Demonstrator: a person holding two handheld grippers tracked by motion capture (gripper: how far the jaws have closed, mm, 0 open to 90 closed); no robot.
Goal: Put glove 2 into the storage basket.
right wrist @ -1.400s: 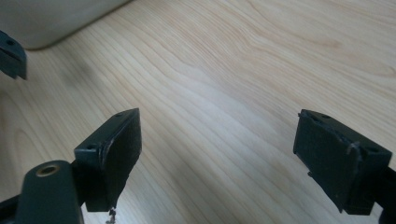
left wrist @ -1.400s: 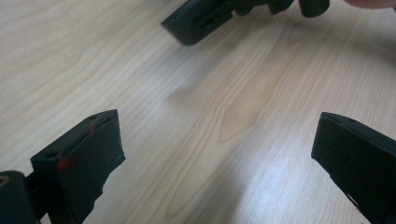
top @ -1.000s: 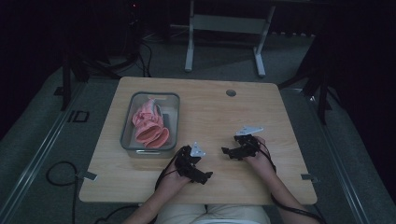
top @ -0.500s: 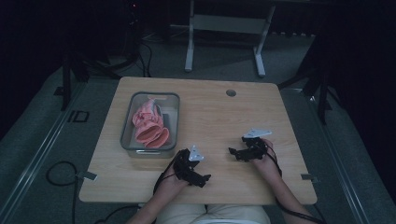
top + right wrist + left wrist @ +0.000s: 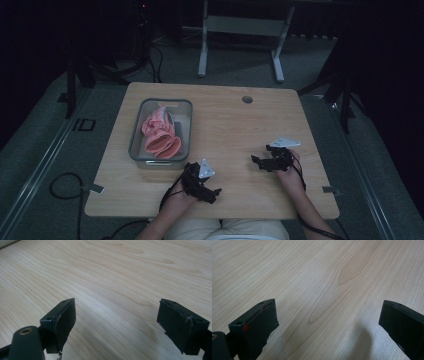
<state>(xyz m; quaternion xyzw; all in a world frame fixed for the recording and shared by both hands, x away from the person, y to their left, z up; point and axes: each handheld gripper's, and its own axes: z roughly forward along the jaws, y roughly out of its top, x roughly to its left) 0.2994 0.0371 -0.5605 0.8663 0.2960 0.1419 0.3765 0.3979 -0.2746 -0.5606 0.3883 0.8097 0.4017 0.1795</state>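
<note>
From above, my right tool (image 5: 257,161) has drifted right, away from my left tool (image 5: 212,192); the pink cloth (image 5: 160,134) lies in the bin (image 5: 136,131), untouched. Left gripper view: jaws wide over bare bench (image 5: 317,277). Right gripper view: the same, so nothing is gripped yet.
</note>
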